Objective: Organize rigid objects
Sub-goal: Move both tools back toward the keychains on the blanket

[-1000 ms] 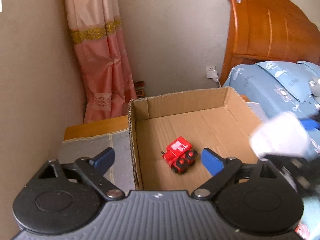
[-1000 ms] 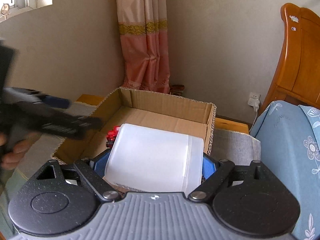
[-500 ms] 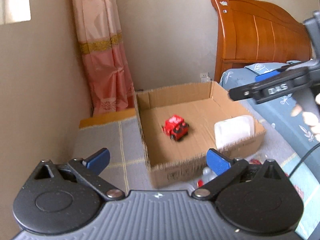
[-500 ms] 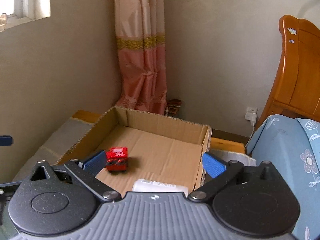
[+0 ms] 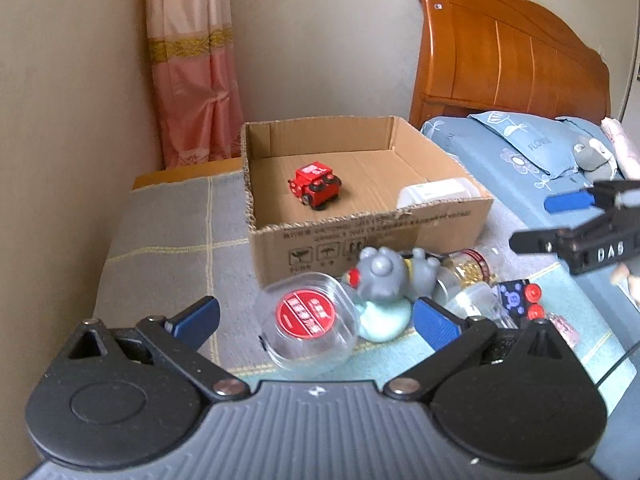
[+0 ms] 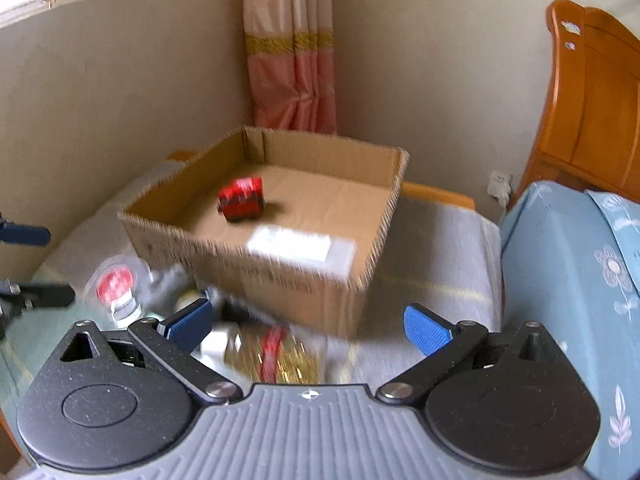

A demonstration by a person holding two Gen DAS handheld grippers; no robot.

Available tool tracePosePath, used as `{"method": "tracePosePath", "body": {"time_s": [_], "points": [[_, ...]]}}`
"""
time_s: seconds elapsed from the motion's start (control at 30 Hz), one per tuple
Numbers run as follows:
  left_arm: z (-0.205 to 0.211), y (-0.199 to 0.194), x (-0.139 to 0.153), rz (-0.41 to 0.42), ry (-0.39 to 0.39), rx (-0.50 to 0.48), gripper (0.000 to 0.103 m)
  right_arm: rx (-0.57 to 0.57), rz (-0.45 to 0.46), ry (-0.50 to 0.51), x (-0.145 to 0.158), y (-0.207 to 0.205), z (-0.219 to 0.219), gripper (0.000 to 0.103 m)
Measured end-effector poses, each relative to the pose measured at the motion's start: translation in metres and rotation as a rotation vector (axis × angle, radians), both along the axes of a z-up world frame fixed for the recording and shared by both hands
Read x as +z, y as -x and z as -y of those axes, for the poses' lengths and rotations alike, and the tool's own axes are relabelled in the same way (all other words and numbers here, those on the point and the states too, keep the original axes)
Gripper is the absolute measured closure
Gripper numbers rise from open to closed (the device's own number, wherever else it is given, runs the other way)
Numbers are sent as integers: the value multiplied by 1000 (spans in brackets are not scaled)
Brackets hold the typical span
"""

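Both your tongs are empty and spread wide: the left tongs (image 5: 316,316) hang over the clutter in front of the box (image 5: 372,236), and the right tongs (image 6: 308,322) sit low over the same pile from the other side. The right ones have just been opening, and nothing is between them now.

Two things are already in the box: the red toy car (image 5: 316,185) near the middle and the white container (image 5: 436,192) against the near right wall. Still out on the blanket, just before the box, lie the clear tub (image 5: 310,320) with a red label, the grey figurine (image 5: 386,276) and the gold jar (image 6: 276,356).

Mind the crowding. The tub, figurine and jar touch or nearly touch, so tongs coming down on one will likely shove a neighbour or roll the jar away. Your two tongs also work the same patch and could clash. The right view is blurred, so judging the jar from it is risky.

The tub lies tipped with its red label facing up toward you. The jar lies on its side, long axis running roughly left to right before the box. The white container lies flat, long axis along the box's front wall.
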State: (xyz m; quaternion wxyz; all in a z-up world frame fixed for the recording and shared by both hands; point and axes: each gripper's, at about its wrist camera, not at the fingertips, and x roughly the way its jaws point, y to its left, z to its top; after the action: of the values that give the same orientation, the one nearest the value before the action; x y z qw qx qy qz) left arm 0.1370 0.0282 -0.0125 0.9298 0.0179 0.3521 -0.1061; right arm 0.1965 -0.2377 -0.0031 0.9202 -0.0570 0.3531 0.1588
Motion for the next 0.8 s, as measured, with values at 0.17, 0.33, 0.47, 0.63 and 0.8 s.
{"method": "tracePosePath", "body": {"time_s": [0.17,0.33,0.47,0.63,0.8], "points": [[24,7,-4,-27,-1,-89,1,-32,-13,5,-20,27,13,0],[58,11,-12,-34,-29,-177,1,-40,-36,29,-43,51,19,0],[82,11,-18,-22,-52,-225,1,-53,-50,41,-59,71,25,0],[112,7,-28,-22,-79,-284,1,-41,-42,65,-76,94,24,0],[128,1,-44,-59,-93,-311,1,-18,-29,96,-89,110,20,0]]}}
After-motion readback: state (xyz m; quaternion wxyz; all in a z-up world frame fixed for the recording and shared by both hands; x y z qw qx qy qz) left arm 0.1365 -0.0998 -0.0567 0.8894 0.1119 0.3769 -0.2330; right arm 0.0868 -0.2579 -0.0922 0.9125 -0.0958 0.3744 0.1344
